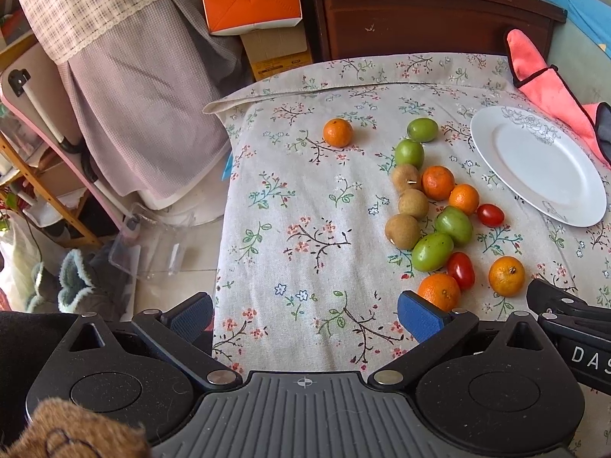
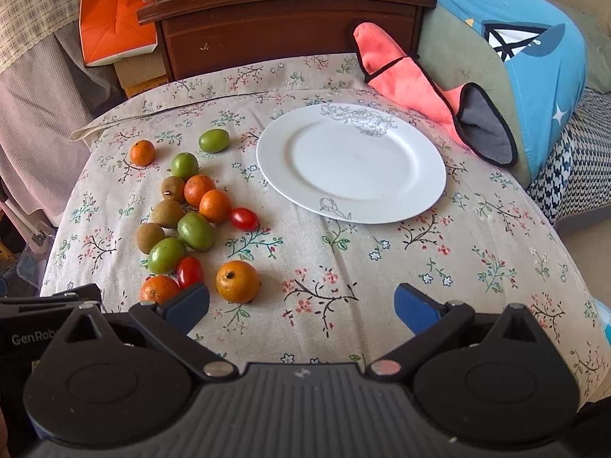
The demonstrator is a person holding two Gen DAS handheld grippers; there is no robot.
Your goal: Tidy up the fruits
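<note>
Several small fruits lie in a cluster (image 1: 435, 213) (image 2: 187, 213) on the floral tablecloth: oranges, green plums, brown longans and two red cherry tomatoes. One orange (image 1: 337, 132) (image 2: 142, 152) lies apart at the far left. An empty white plate (image 1: 534, 164) (image 2: 351, 162) sits to the right of the cluster. My left gripper (image 1: 305, 315) is open and empty near the table's front edge, its right finger beside an orange (image 1: 439, 292). My right gripper (image 2: 301, 305) is open and empty, with an orange (image 2: 237, 281) just ahead of its left finger.
A pink and grey cloth (image 2: 431, 87) lies behind the plate against a blue cushion (image 2: 534, 49). A dark wooden cabinet (image 2: 286, 26) and orange box (image 2: 114, 15) stand behind the table. The table's left edge (image 1: 225, 198) drops to a cluttered floor.
</note>
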